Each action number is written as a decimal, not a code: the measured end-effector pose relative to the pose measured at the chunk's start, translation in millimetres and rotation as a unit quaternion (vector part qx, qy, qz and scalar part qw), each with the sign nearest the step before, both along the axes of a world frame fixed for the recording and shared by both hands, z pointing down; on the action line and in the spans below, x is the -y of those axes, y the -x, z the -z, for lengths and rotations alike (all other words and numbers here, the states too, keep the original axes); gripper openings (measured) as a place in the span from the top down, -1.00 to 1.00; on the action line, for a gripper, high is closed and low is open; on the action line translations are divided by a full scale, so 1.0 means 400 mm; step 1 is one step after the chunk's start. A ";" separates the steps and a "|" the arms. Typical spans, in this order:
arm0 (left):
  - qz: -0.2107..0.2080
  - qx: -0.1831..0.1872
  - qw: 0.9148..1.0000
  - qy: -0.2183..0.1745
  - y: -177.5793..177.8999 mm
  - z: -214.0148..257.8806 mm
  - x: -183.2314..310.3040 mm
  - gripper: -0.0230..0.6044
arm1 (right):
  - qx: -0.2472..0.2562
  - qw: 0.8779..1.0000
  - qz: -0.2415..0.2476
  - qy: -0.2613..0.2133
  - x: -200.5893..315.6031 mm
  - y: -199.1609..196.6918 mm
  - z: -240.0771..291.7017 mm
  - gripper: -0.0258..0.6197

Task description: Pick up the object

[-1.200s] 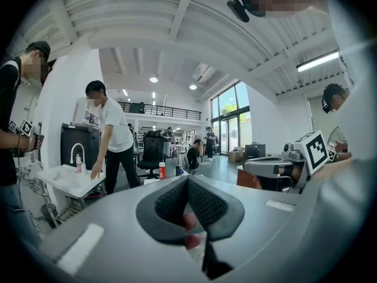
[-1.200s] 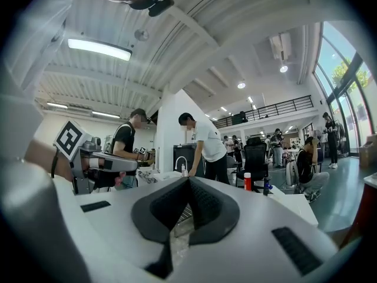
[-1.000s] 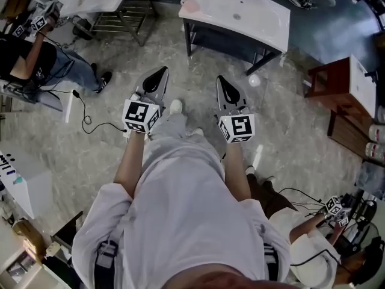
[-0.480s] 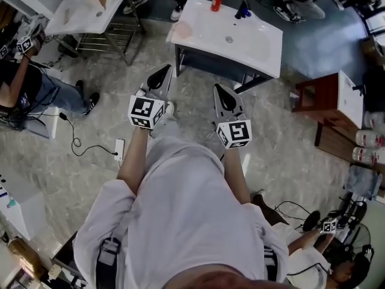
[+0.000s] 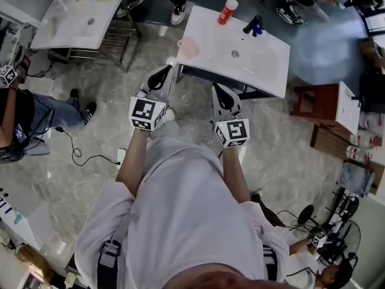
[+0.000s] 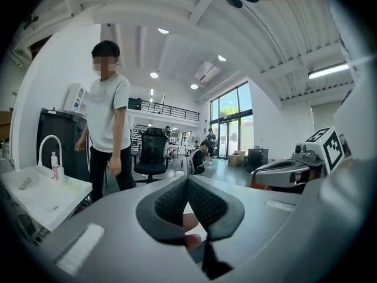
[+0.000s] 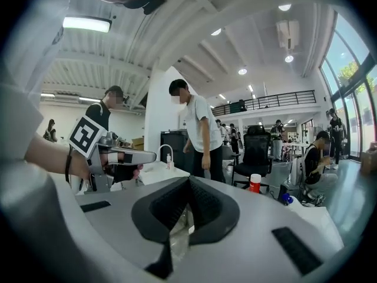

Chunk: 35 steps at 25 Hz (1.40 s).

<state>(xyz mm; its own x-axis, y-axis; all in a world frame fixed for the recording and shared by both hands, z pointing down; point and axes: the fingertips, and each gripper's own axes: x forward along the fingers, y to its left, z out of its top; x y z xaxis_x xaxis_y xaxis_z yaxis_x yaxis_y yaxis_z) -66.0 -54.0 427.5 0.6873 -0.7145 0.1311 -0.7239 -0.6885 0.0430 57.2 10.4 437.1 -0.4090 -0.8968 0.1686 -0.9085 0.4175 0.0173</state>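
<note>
The left claw [image 5: 160, 77] is hovering short of the desk [image 5: 264, 62], pressed together, empty. A cup [image 5: 187, 47] is sitting on the desk's near-left corner. The right claw [image 5: 219, 94], likewise pressed together and empty, is pointing deskward, probably just approaching. A bottle [image 5: 227, 11] is standing at the desk's far edge; 1 of these 2 is likely the object.

Desk [image 5: 264, 59] far centre, bottle [image 5: 227, 11] at its far edge, cup [image 5: 187, 48] on its near-left corner, second desk [image 5: 78, 26] far left, cabinet [image 5: 328, 107] at right, well apart.
</note>
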 end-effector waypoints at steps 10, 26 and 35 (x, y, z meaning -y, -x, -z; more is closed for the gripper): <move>-0.012 -0.006 1.000 0.003 -0.011 -0.012 0.141 0.93 | 0.006 1.000 -0.009 -0.016 0.201 0.022 -0.005 0.92; 0.042 0.002 0.999 0.016 -0.008 -0.038 0.215 0.93 | -0.016 0.999 0.015 0.047 0.364 -0.023 -0.144 -0.30; 0.064 0.013 0.997 0.034 0.010 -0.063 0.220 0.93 | -0.055 0.990 0.035 0.121 0.458 -0.003 -0.312 -0.70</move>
